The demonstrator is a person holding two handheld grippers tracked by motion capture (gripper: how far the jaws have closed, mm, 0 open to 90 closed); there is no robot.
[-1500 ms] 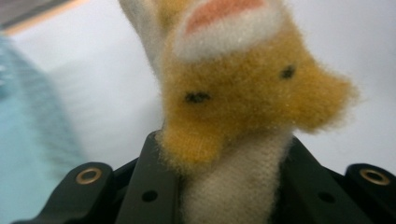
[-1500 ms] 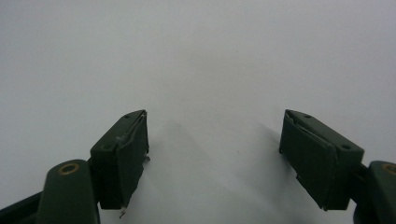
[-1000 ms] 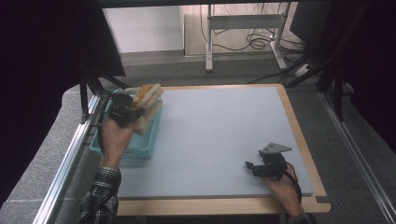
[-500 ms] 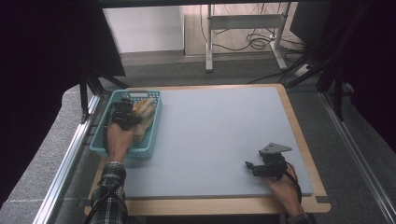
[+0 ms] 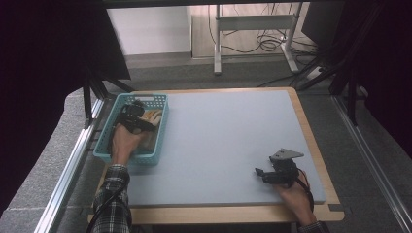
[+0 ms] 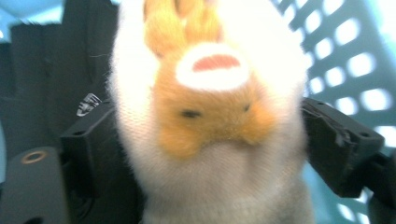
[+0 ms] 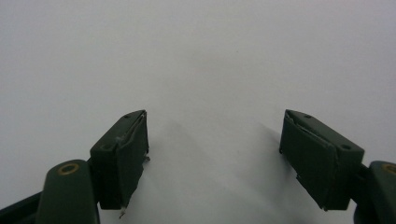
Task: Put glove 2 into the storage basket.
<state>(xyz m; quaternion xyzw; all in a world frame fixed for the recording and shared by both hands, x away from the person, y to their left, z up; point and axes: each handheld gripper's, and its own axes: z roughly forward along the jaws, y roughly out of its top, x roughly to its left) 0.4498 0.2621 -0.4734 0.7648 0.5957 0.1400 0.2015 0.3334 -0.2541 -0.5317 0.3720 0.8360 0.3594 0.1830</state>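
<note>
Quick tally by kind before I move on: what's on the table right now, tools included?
Basket: 1
Plush toy, in the basket: 1
Tools: 2, the left tool and the right tool
Total: 4

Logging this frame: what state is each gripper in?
Left gripper: just opened, plush toy between its jaws, in the basket.
Right gripper: open, holding nothing.

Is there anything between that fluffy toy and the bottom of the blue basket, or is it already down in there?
Nothing visible blocks it. The plush toy already sits inside the blue basket, between the left gripper fingers, whose jaws have just been opening. Whether the pads have let go of the fur is unclear. What lies under the toy is hidden.
</note>
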